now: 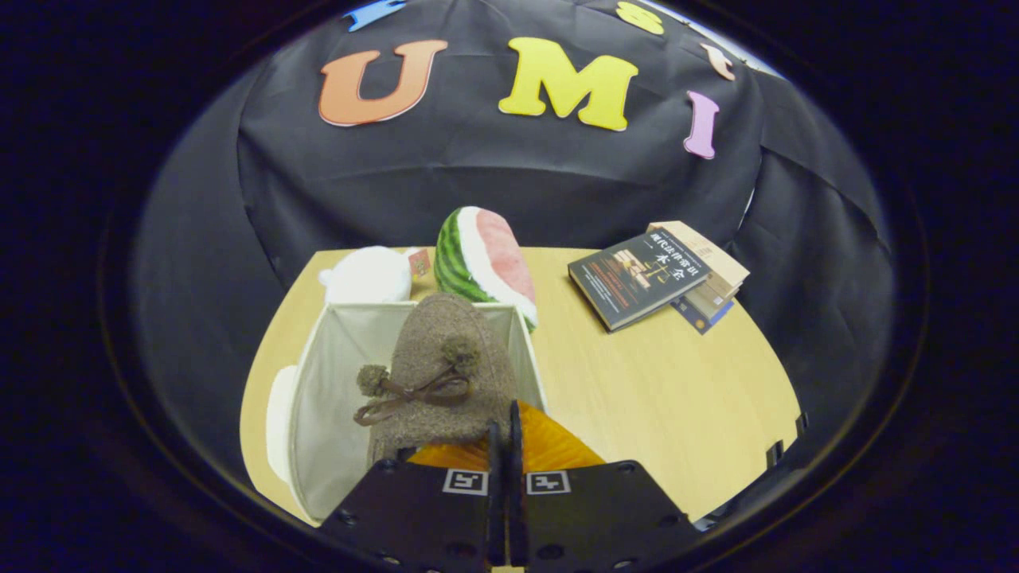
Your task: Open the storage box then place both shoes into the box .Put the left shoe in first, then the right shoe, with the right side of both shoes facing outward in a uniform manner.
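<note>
Fingers of the gripper (505, 434) are closed together, pinching the orange lining of a brown woolly shoe (443, 374) held over the open white storage box (334, 382). Beyond them on the table (661, 390) sit a watermelon plush (484, 263), a white plush (368, 274) and stacked books (657, 274).

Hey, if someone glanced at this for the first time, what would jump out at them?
Most likely the brown fuzzy shoe with its pom-pom bow, held just ahead of the gripper, whose fingers are closed on its orange lining, over the open white storage box. Next, the watermelon-slice plush just behind the box, beside a white plush toy. A stack of books lies farther off on the wooden table.
</note>
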`<state>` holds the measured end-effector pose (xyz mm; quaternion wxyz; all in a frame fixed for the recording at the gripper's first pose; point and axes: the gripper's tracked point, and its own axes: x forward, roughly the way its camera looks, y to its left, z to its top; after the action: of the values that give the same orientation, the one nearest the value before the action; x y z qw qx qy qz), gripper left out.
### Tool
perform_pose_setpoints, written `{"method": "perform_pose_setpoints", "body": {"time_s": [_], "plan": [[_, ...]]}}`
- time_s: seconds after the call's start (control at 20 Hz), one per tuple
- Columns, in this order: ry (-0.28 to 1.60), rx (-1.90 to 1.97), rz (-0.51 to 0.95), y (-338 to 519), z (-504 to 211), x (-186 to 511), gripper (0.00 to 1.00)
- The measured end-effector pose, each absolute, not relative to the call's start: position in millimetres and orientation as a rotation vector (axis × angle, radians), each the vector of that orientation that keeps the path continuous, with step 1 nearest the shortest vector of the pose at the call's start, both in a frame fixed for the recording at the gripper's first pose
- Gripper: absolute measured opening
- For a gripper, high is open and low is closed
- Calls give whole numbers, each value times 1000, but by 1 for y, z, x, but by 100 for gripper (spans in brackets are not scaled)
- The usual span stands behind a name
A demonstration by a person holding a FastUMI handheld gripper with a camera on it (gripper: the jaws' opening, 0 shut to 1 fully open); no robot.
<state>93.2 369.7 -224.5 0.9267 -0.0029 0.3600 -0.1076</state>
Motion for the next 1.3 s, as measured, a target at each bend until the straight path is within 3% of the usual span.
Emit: {"method": "perform_pose_setpoints", "body": {"time_s": [0.3,0.6,0.8,1.05,1.3], "plan": [[787,-39,-225,373,-245,84,17],[747,-22,-181,374,-232,75,44],[666,-21,-137,371,-206,66,79],[597,37,-107,352,-170,49,92],[539,82,-105,310,-132,27,93]]}}
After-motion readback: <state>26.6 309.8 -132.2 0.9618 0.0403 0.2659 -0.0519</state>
